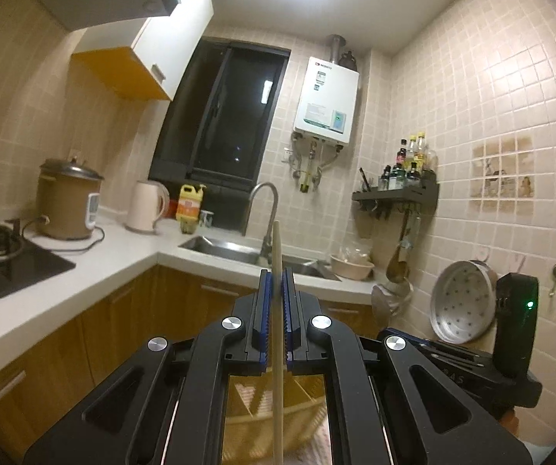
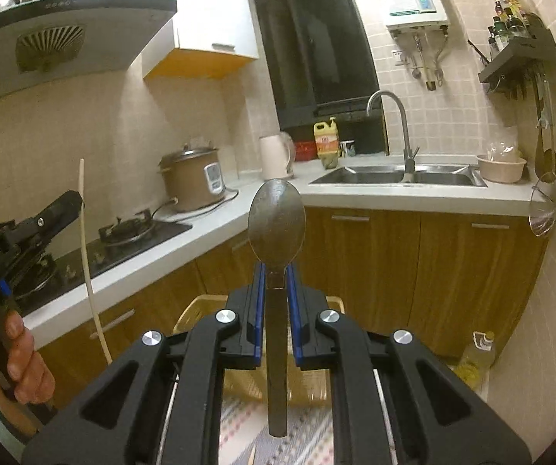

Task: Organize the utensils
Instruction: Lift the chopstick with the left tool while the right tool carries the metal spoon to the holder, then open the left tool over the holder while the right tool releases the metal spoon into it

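Note:
My left gripper (image 1: 277, 275) is shut on a pale wooden chopstick (image 1: 277, 248), held upright in the air; the stick runs down between the jaws past the frame's bottom. It also shows in the right wrist view (image 2: 84, 240), with the left gripper (image 2: 72, 199) at the far left. My right gripper (image 2: 276, 271) is shut on the handle of a metal spoon (image 2: 277, 224), bowl up. A yellow woven basket (image 2: 196, 310) lies below both grippers; it shows in the left wrist view (image 1: 262, 414) too. The right gripper's body (image 1: 514, 321) is at the right.
An L-shaped white counter (image 2: 394, 193) carries a gas hob (image 2: 131, 232), rice cooker (image 2: 193, 182), kettle (image 2: 276, 157), soap bottle (image 2: 326, 139) and sink (image 2: 394, 174) with tap. A spice shelf (image 2: 518, 58) and hanging ladles are on the right wall. An oil bottle (image 2: 475, 360) stands on the floor.

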Motion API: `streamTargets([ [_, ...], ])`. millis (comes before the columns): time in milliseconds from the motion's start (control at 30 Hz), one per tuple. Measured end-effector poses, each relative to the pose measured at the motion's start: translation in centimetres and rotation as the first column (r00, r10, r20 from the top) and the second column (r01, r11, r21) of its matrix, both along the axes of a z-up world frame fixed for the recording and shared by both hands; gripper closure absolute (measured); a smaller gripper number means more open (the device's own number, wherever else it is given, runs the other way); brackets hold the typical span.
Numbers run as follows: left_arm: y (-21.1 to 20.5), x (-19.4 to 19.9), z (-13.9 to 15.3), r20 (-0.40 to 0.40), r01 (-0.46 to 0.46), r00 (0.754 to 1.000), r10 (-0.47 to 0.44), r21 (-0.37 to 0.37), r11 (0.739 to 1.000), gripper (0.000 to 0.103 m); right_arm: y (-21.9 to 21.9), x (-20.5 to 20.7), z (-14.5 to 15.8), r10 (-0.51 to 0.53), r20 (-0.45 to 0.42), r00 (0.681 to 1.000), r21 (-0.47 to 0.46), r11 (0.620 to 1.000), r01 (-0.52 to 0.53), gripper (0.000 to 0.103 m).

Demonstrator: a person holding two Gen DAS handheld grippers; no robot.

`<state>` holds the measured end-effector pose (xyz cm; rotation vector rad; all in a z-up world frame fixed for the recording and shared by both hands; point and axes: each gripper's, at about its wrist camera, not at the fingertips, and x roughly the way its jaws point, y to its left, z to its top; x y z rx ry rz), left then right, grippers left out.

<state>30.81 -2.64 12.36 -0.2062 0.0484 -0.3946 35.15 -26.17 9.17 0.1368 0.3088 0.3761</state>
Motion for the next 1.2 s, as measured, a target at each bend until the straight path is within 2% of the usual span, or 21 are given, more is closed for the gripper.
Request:
streamTargets([
  [233, -0.1, 4.6, 0.2, 0.031, -0.043, 0.999, 0.043, -0.016, 0.999, 0.100, -0.1, 4.2, 0.2, -0.026, 0.032, 0.999, 0.015, 1.000, 0.026, 0.094],
  [367, 0.2, 6.6, 0.5, 0.045, -0.072, 0.996, 0.074, -0.049, 0.996, 0.099, 0.6, 5.6, 0.1, -0.042, 0.063, 0.997, -0.006, 0.999, 0.043, 0.094],
  [433, 0.7, 7.6, 0.1, 0.049, -0.114, 0.992, 0.117, -0.076, 0.991, 0.099, 1.1, 6.3, -0.5, -0.052, 0.074, 0.996, -0.035, 0.998, 0.055, 0.094],
  [533, 1.3, 9.1, -1.0, 0.021, -0.141, 0.989, 0.144, -0.104, 0.985, 0.099, 1.6, 7.0, -1.6, -0.059, 0.080, 0.995, -0.062, 0.996, 0.064, 0.094],
  [633, 1.1, 9.9, -2.1, 0.022, -0.178, 0.983, 0.181, -0.093, 0.980, 0.099, 2.2, 7.3, -2.7, -0.074, 0.118, 0.990, -0.102, 0.991, 0.087, 0.094],
  [733, 0.9, 10.5, -3.4, 0.024, -0.177, 0.983, 0.180, -0.095, 0.980, 0.099, 2.6, 7.5, -3.6, -0.071, 0.130, 0.989, -0.127, 0.988, 0.088, 0.094],
  [800, 0.9, 10.8, -4.2, 0.006, -0.166, 0.986, 0.167, -0.104, 0.981, 0.099, 2.5, 7.7, -4.1, -0.069, 0.117, 0.991, -0.124, 0.989, 0.084, 0.094],
  [1000, 0.9, 10.3, -5.3, -0.022, -0.155, 0.988, 0.154, -0.071, 0.985, 0.098, 2.1, 7.4, -5.2, -0.044, 0.075, 0.996, -0.120, 0.991, 0.053, 0.093],
  [1033, 0.9, 10.0, -5.4, -0.024, -0.154, 0.988, 0.153, -0.065, 0.986, 0.097, 2.1, 7.1, -5.3, -0.037, 0.067, 0.997, -0.121, 0.992, 0.045, 0.093],
  [1100, 0.9, 9.1, -5.2, -0.029, -0.144, 0.989, 0.143, -0.049, 0.988, 0.081, 1.9, 6.4, -5.4, -0.021, 0.044, 0.999, -0.118, 0.993, 0.026, 0.092],
  [1133, 1.0, 8.5, -5.0, -0.028, -0.141, 0.990, 0.140, -0.046, 0.989, 0.077, 1.7, 6.1, -5.4, -0.009, 0.021, 1.000, -0.112, 0.994, 0.011, 0.088],
  [1167, 1.1, 8.1, -5.0, -0.028, -0.139, 0.990, 0.138, -0.045, 0.989, 0.072, 1.5, 5.9, -5.4, 0.001, 0.007, 1.000, -0.107, 0.994, 0.000, 0.079],
  [1200, 1.2, 7.4, -4.9, -0.028, -0.131, 0.991, 0.130, -0.044, 0.990, 0.070, 1.2, 5.3, -5.3, 0.002, 0.001, 1.000, -0.098, 0.995, -0.002, 0.074],
])
